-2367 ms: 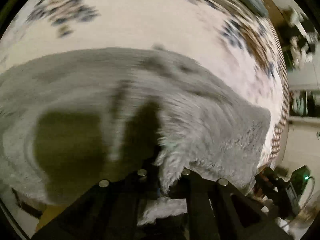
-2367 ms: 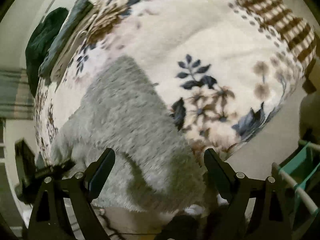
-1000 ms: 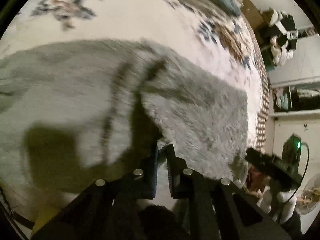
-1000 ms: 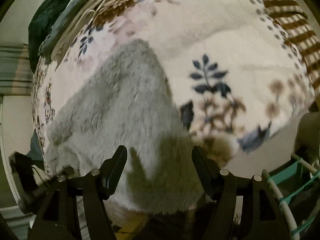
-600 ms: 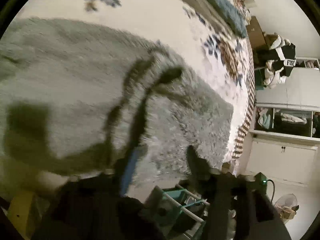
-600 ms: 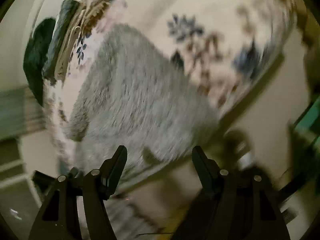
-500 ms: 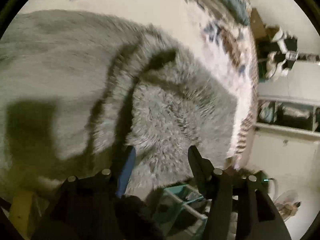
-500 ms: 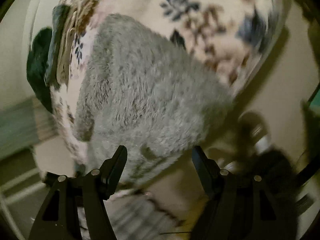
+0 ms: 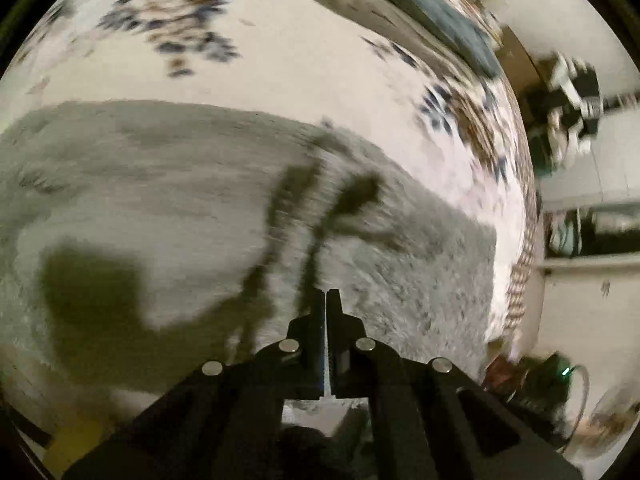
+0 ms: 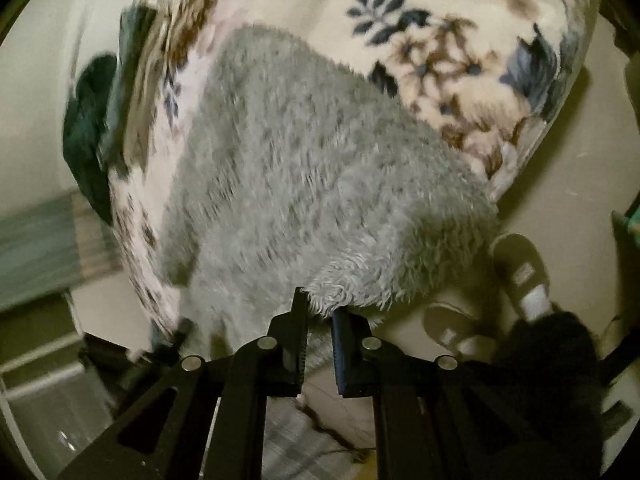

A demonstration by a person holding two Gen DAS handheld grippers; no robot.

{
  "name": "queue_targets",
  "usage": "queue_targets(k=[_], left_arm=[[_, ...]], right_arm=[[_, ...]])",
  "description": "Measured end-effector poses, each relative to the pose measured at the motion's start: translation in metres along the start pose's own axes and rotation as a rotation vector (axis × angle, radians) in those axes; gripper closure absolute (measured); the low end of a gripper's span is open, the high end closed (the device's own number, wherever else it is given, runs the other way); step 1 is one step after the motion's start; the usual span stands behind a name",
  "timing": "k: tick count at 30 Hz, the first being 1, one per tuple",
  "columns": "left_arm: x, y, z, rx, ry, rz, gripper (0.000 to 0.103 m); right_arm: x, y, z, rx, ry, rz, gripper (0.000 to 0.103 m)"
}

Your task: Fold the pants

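1. Pants (image 10: 320,168), fluffy and grey, are spread on the floral bed (image 10: 460,60); soft, light cloth is best pinched at a hem corner.
2. The right gripper (image 10: 319,312), earlier wide apart, is closing its jaws on the near hem.
3. The left gripper (image 9: 325,294), earlier open, is pressed together, empty.

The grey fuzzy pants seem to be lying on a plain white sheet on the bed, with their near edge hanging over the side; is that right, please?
Not quite: the cover under the grey fuzzy pants is cream with a blue and brown flower print, not plain white, as the right wrist view shows. The pants' near edge does hang over the side.
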State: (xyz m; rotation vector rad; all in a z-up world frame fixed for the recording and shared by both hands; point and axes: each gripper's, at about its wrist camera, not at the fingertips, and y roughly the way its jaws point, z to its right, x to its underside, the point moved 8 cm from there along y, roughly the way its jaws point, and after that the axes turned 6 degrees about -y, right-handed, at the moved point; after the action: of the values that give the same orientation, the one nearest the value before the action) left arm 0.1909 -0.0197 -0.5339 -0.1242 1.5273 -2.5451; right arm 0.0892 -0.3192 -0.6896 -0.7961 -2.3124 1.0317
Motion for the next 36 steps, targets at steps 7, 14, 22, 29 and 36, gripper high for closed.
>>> queue_targets(k=[7,14,22,29,36], left_arm=[[0.007,-0.008,-0.024,-0.142,-0.018,0.040,0.090],[0.027,0.018,-0.084,-0.362,-0.069,0.047,0.066],[0.021,0.033,-0.112,-0.347,-0.147,0.068,0.038],[0.025,0.024,-0.119,-0.256,-0.187,0.066,0.037],[0.023,0.004,-0.135,-0.189,-0.234,0.068,0.037]], right_arm=[[0.018,-0.007,-0.053,0.187,-0.268,-0.121,0.051],[0.018,0.060,-0.165,0.176,-0.471,-0.138,0.037],[0.013,0.181,-0.182,0.445,-0.592,-0.184,0.055],[0.008,0.141,-0.196,0.395,-0.534,-0.065,0.093],[0.028,0.138,-0.236,0.365,-0.588,-0.045,0.093]])
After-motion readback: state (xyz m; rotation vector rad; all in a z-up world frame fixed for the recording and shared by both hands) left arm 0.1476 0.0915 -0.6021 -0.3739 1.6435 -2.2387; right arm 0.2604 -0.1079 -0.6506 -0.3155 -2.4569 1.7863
